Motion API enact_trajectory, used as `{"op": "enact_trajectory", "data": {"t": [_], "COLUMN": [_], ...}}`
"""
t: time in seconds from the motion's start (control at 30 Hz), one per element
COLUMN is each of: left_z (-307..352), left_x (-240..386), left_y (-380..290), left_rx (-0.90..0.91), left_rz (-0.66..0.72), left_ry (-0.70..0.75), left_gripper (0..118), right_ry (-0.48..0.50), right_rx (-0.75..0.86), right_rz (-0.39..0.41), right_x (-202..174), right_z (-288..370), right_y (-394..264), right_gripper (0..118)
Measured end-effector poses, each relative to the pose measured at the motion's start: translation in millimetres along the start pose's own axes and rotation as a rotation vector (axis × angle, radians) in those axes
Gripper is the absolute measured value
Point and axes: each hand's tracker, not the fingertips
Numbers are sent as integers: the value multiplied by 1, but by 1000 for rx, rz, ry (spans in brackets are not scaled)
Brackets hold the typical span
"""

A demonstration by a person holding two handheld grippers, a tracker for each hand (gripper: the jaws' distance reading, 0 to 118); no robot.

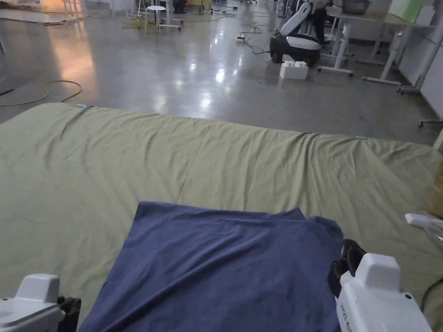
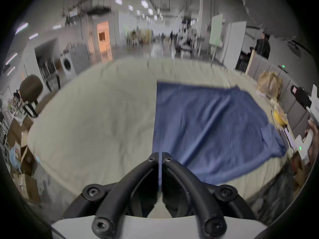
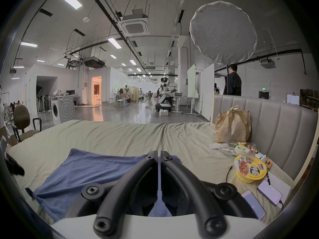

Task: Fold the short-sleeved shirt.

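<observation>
A blue short-sleeved shirt [image 1: 225, 268] lies spread and partly folded on the pale green bed sheet [image 1: 216, 160]. Seen in the left gripper view, the left gripper [image 2: 160, 156] is shut, with a thin strip of the shirt's [image 2: 215, 122] left edge pinched between its jaws. In the head view this gripper [image 1: 73, 302] sits at the bottom left corner. The right gripper [image 1: 344, 255] stands by the shirt's right edge. In the right gripper view its jaws [image 3: 159, 154] are together above the shirt [image 3: 96, 170]; I cannot tell whether fabric is caught between them.
A brown paper bag [image 3: 232, 125], a yellow noodle cup [image 3: 250, 170] and two phones [image 3: 269, 194] lie on the bed's right side beside the padded headboard [image 3: 276, 122]. Beyond the bed is a polished floor with a white robot [image 1: 298, 39] and desks.
</observation>
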Motion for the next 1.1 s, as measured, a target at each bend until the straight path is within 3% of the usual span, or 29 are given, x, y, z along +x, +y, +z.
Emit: {"op": "enact_trajectory", "data": {"t": [0.07, 0.1, 0.13, 0.47, 0.8, 0.87, 0.93, 0.97, 1.1], "left_z": [-8, -12, -15, -43, -57, -59, -58, -59, -57], "left_x": [-3, -4, -4, -5, 6, 9, 16, 19, 16], "left_y": [-10, -15, -19, -18, -11, -9, -9, -10, -13], "left_rx": [-74, -95, -115, -165, -152, -154, -146, -149, -141], "left_rz": [11, 16, 27, 102, 123, 101, 51, 53, 42], "left_ry": [2, 8, 9, 126, 138, 119, 65, 56, 80], "left_gripper": [31, 51, 61, 64, 56, 45, 15, 6, 5], "right_ry": [9, 13, 16, 27, 28, 30, 33, 33, 25], "right_rx": [-22, -32, -40, -90, -148, -159, -170, -176, -208], "right_rz": [-9, -10, -9, -10, -16, -17, -18, -19, -30], "right_x": [-2, -3, -5, -4, 0, 1, 3, 4, 17], "right_z": [-2, -2, -3, -6, -5, -4, -4, -3, 5], "right_y": [-4, -7, -8, -16, -29, -33, -36, -38, -42], "right_gripper": [3, 3, 3, 3, 3, 3, 3, 3, 4]}}
